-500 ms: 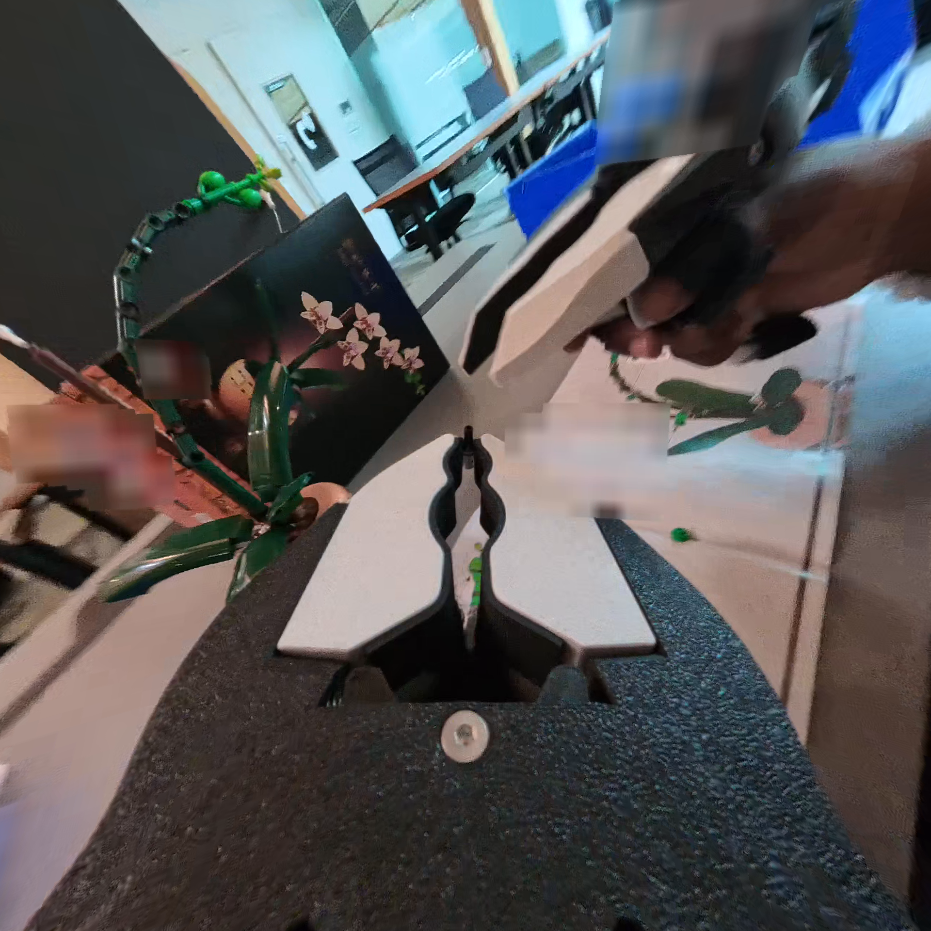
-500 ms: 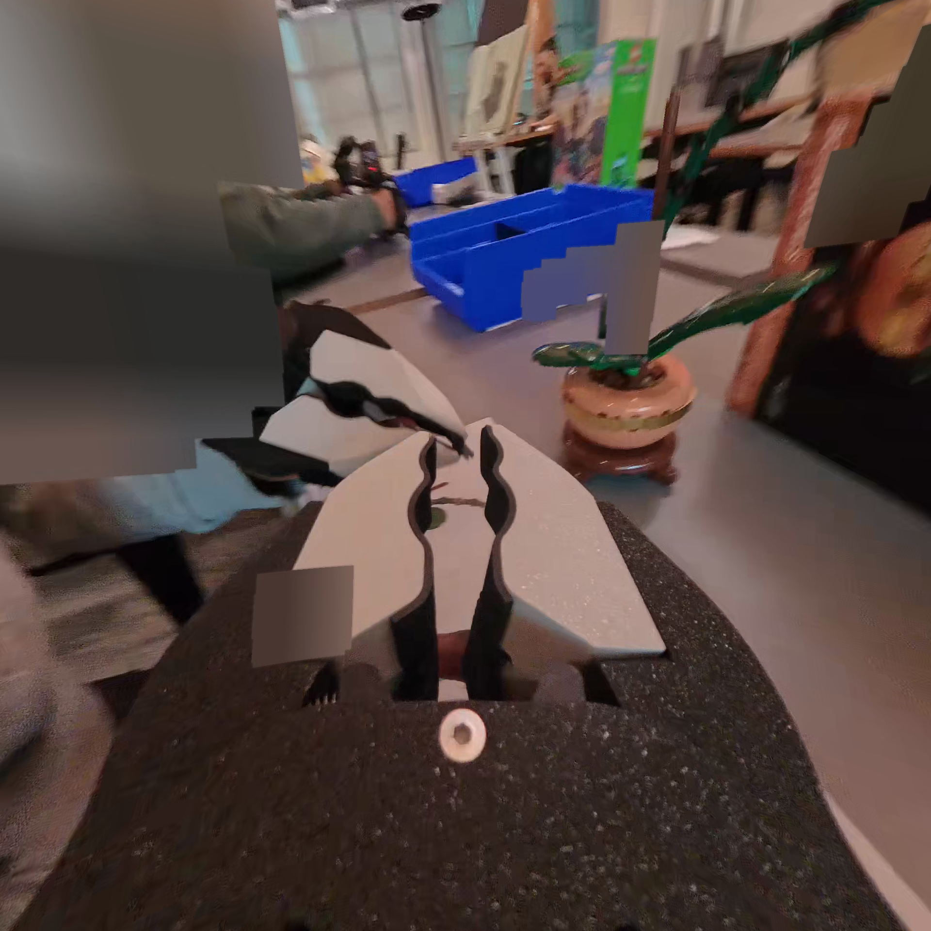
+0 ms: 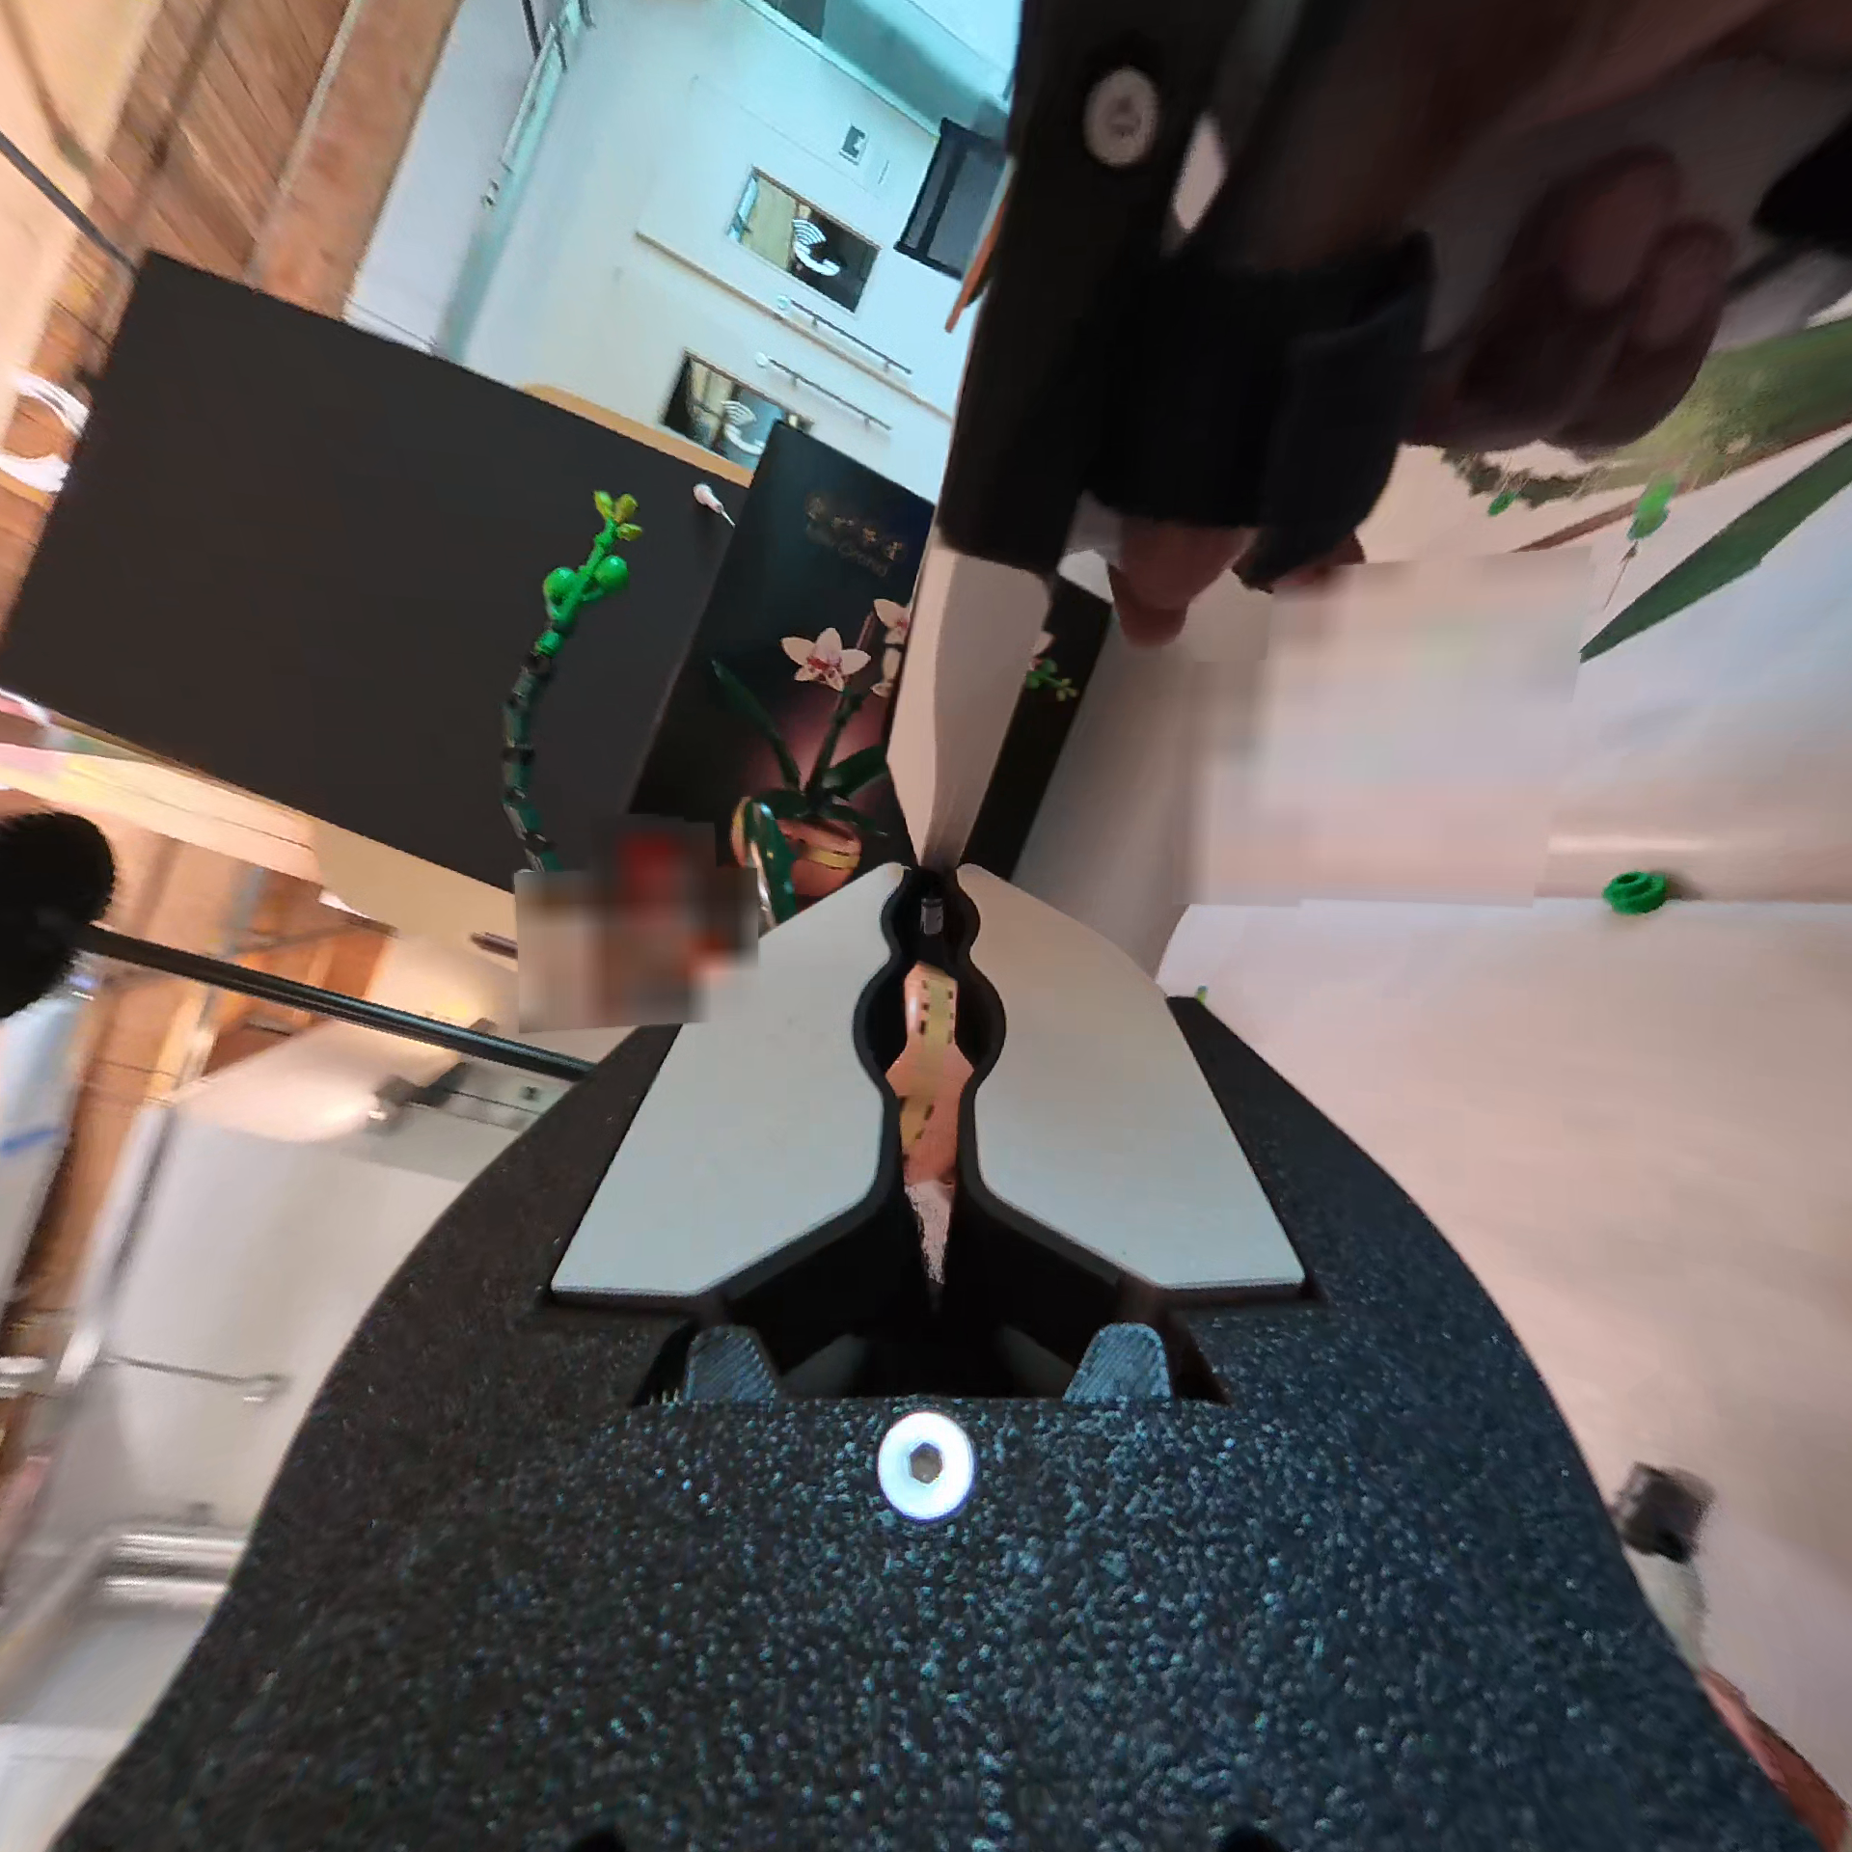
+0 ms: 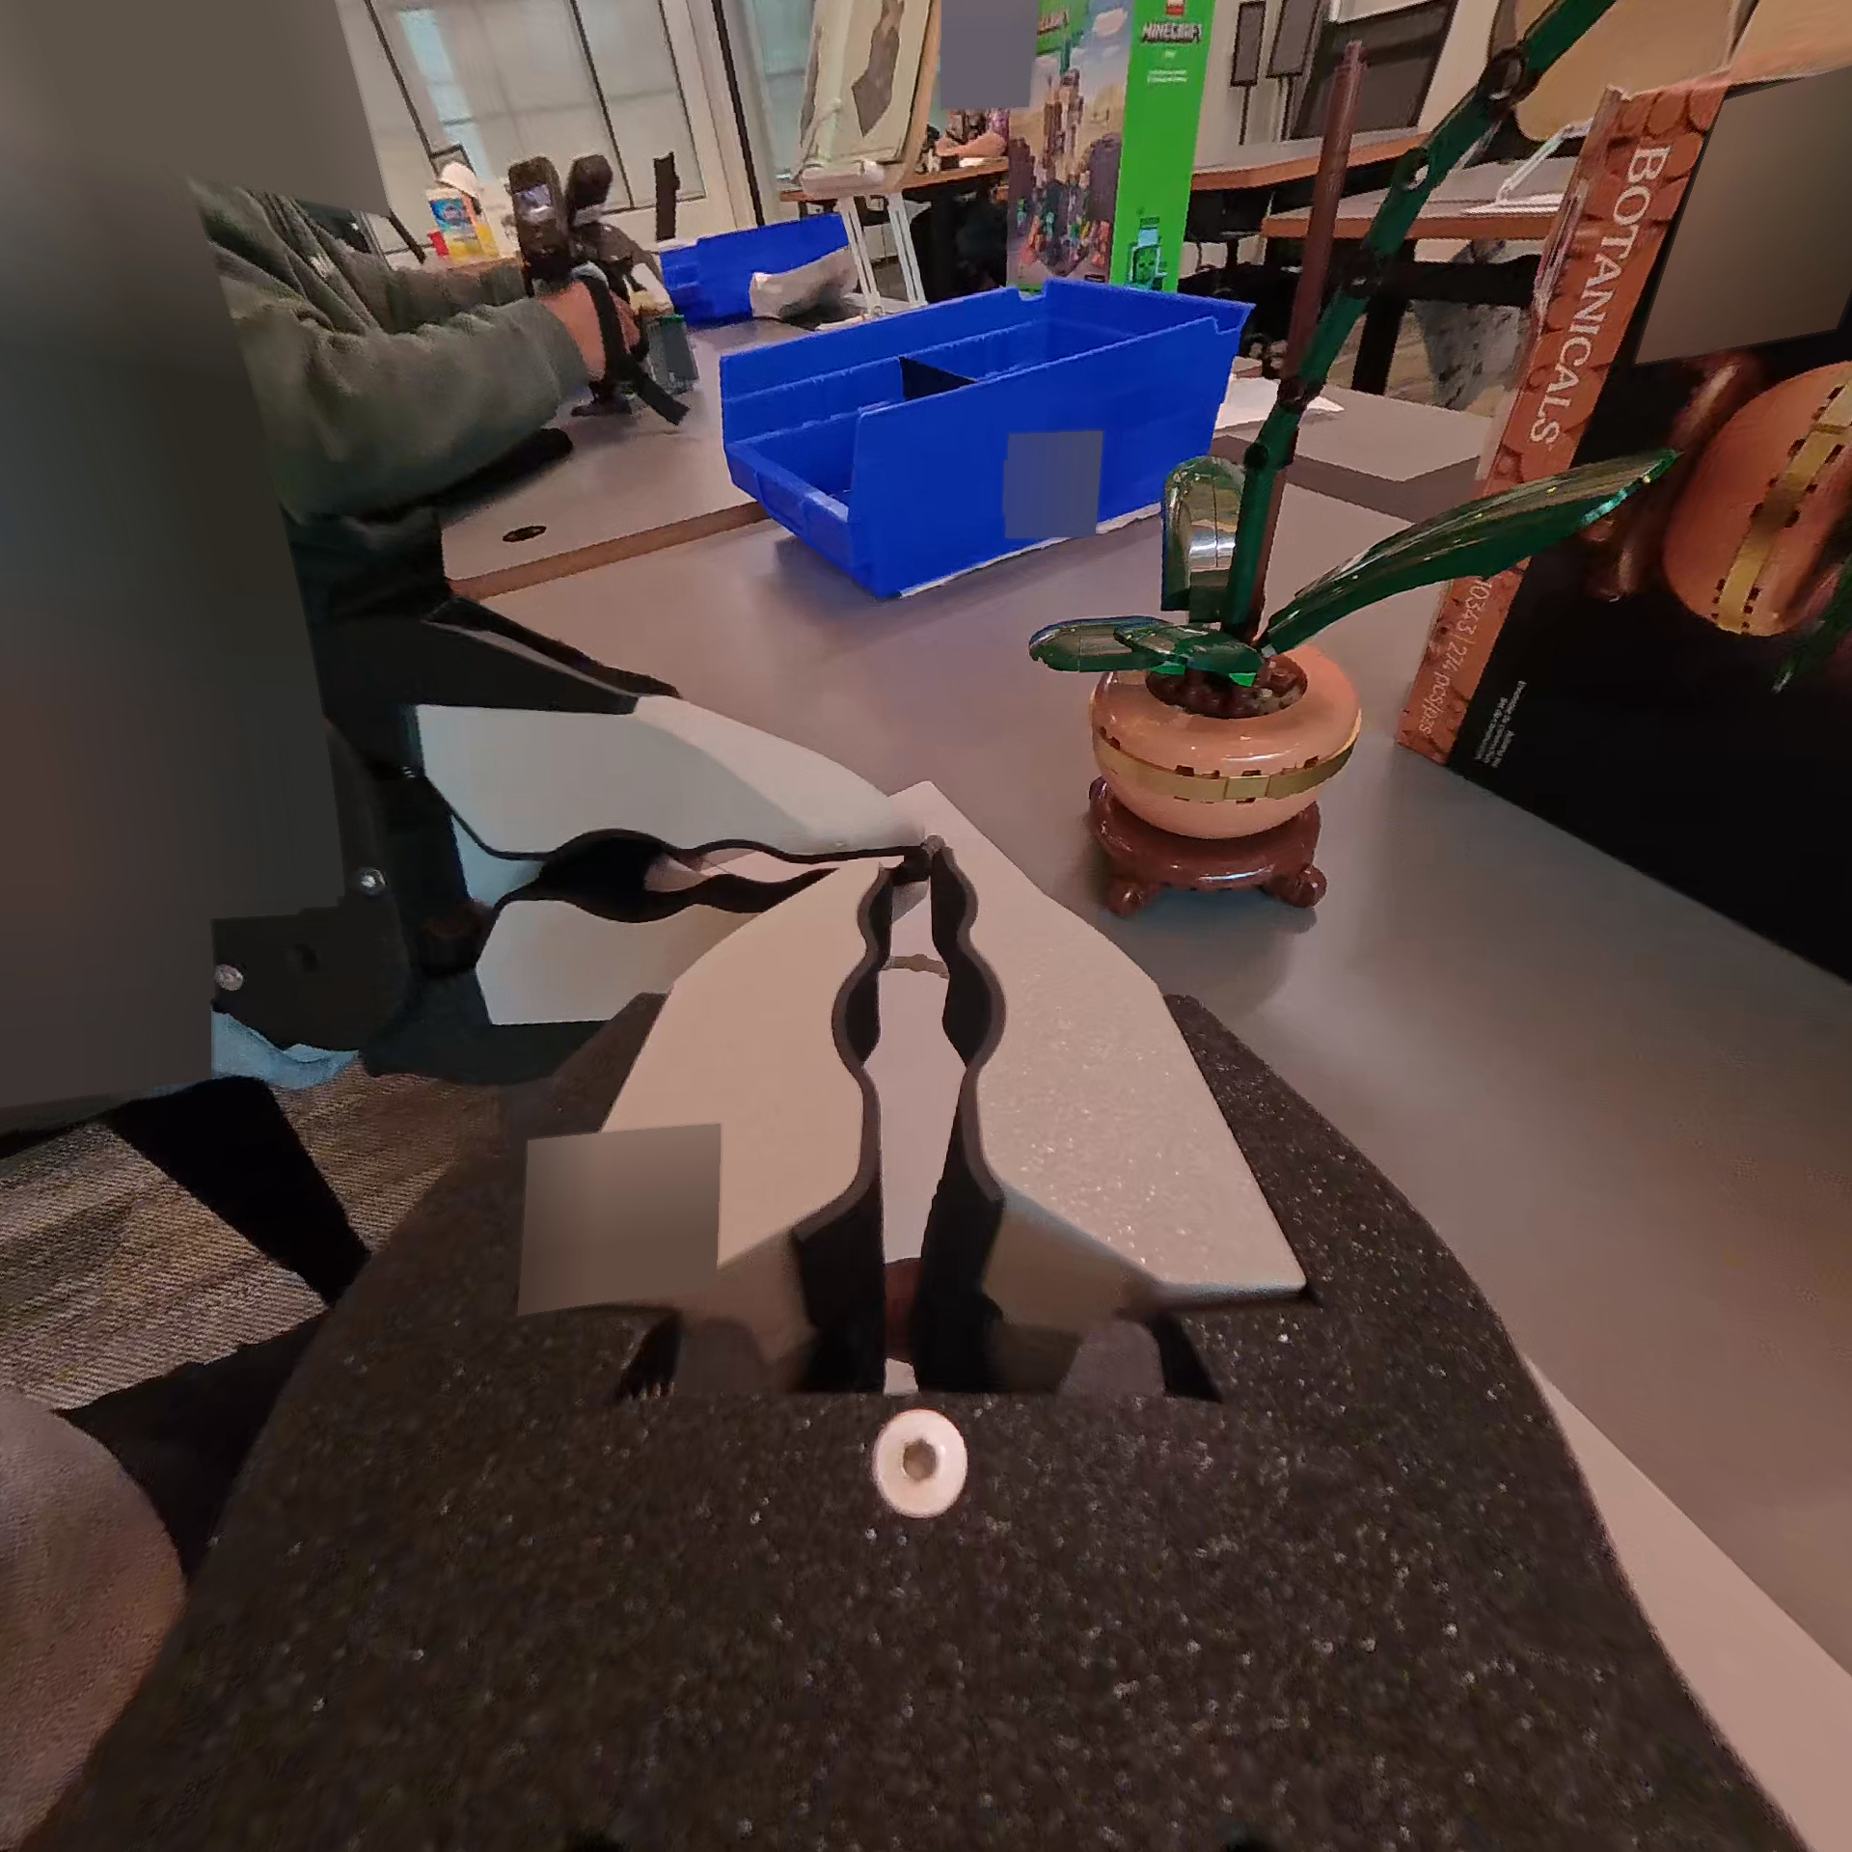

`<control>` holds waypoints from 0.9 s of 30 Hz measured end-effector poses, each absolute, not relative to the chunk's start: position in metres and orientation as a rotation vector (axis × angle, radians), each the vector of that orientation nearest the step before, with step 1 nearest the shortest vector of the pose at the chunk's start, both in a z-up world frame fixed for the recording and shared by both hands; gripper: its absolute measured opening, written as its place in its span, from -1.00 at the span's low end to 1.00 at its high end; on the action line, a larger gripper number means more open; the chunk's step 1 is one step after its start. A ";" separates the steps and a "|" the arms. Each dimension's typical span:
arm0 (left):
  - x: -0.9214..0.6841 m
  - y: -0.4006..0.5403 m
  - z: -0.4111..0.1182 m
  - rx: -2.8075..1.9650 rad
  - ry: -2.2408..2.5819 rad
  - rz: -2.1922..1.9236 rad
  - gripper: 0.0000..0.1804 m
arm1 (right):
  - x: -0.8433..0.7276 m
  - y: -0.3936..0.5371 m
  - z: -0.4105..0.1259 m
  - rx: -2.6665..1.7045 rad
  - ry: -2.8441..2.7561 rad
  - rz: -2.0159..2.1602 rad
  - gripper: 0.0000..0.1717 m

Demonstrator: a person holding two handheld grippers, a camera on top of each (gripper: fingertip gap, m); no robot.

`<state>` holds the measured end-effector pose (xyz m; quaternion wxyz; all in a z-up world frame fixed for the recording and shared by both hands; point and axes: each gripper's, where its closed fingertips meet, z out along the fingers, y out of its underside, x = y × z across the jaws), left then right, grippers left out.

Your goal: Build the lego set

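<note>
Risk first. The left gripper point(image 3: 932, 892) comes in from the left of the right wrist view, its jaws nearly closed and pinching a small dark piece point(image 3: 932, 914) at the very tips. The right gripper point(image 4: 907, 882) meets it at an angle at the centre of the frame, jaws narrow, its 2 tips pressed on either side of that same piece. So the piece hangs in the air above the table, shared between 2 pinches, with very little of it inside either one. I'd guess an uneven pull or a slight twist from either hand could flick it out. From there it could roll off the near edge onto the carpet point(image 4: 150, 1203) at lower left, where something that dark would be hard to find.

Just right of centre stands a brick-built plant pot point(image 4: 1223, 742) with a tall thin stem. It looks top-heavy, so a sideways swing of the right gripper could tip it.

The grey table point(image 4: 1503, 1102) is smooth and hard. In the left wrist view a little green ring point(image 3: 1636, 890) lies loose at the right.

Across the room, at upper left a person's green sleeve point(image 4: 401, 371) reaches over another desk. A blue bin point(image 4: 952, 471) sits at upper centre, and a dark printed box point(image 4: 1654, 601) stands at the far right.
</note>
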<state>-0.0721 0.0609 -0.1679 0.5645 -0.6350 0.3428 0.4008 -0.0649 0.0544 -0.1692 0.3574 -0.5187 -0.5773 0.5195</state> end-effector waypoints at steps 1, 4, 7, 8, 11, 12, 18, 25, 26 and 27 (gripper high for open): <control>-0.072 0.061 -0.167 -1.482 0.819 0.963 -0.97 | -0.065 0.054 -0.169 -1.346 -1.489 1.359 -0.93; -0.071 0.060 -0.165 -1.446 0.848 1.008 -0.97 | -0.064 0.053 -0.169 -1.352 -1.501 1.391 -0.94; -0.069 0.057 -0.161 -1.375 0.905 1.097 -0.97 | -0.063 0.051 -0.167 -1.346 -1.519 1.424 -0.94; -0.068 0.057 -0.160 -1.364 0.914 1.110 -0.97 | -0.062 0.050 -0.167 -1.341 -1.525 1.432 -0.94; -0.066 0.055 -0.158 -1.331 0.928 1.132 -0.97 | -0.061 0.047 -0.166 -1.332 -1.541 1.465 -0.97; -0.066 0.054 -0.157 -1.319 0.932 1.141 -0.97 | -0.060 0.047 -0.165 -1.328 -1.546 1.477 -0.97; -0.063 0.053 -0.155 -1.292 0.935 1.141 -0.97 | -0.057 0.047 -0.163 -1.298 -1.575 1.491 -0.98; -0.066 0.057 -0.159 -1.354 0.871 1.044 -0.83 | -0.056 0.050 -0.168 -1.295 -1.618 1.468 -0.98; -0.068 0.058 -0.161 -1.375 0.858 1.021 -0.80 | -0.056 0.051 -0.168 -1.297 -1.626 1.464 -0.98; -0.070 0.059 -0.163 -1.396 0.848 0.995 -0.76 | -0.055 0.051 -0.169 -1.301 -1.640 1.456 -0.98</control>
